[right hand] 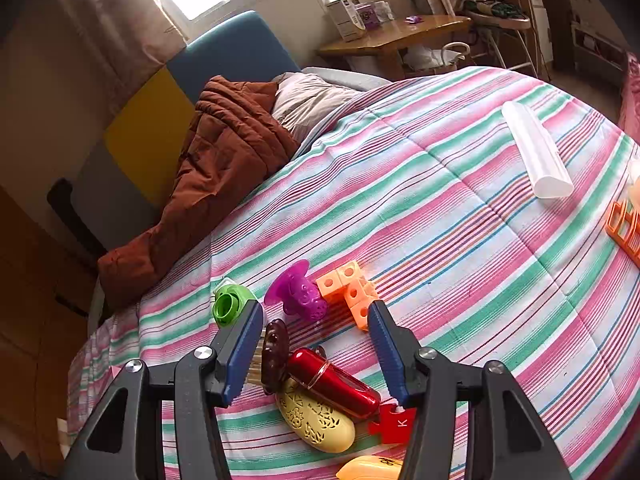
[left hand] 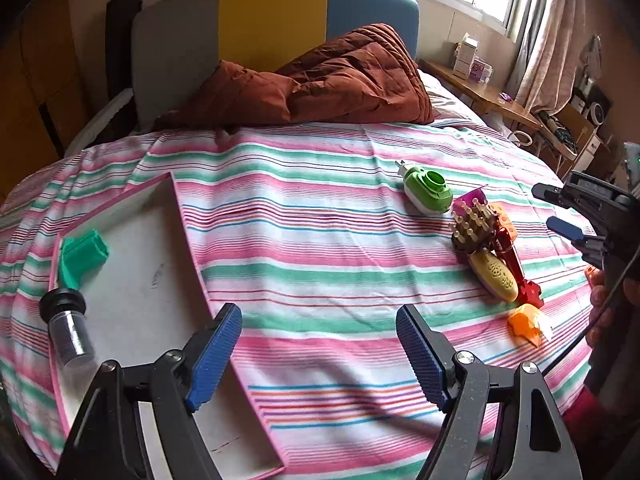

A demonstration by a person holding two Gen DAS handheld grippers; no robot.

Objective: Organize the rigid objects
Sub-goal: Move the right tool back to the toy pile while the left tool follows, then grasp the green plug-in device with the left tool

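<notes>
A white tray with a pink rim (left hand: 160,280) lies on the striped bed at left, holding a green ribbed block (left hand: 82,258) and a clear vial with a black cap (left hand: 68,328). My left gripper (left hand: 320,344) is open and empty, over the tray's right edge. A pile of small objects lies at right: a green plug-in device (left hand: 426,190), a brown peg brush (left hand: 472,226), a yellow capsule (left hand: 494,274), a red capsule (right hand: 332,382), orange cubes (right hand: 350,286) and a purple piece (right hand: 298,294). My right gripper (right hand: 316,336) is open, hovering just above the pile.
A brown quilt (left hand: 320,80) is heaped at the headboard. A white tube (right hand: 536,152) and an orange frame (right hand: 626,226) lie on the bed's far right. An orange piece (left hand: 526,324) lies near the pile. A wooden bedside table (right hand: 396,34) stands beyond the bed.
</notes>
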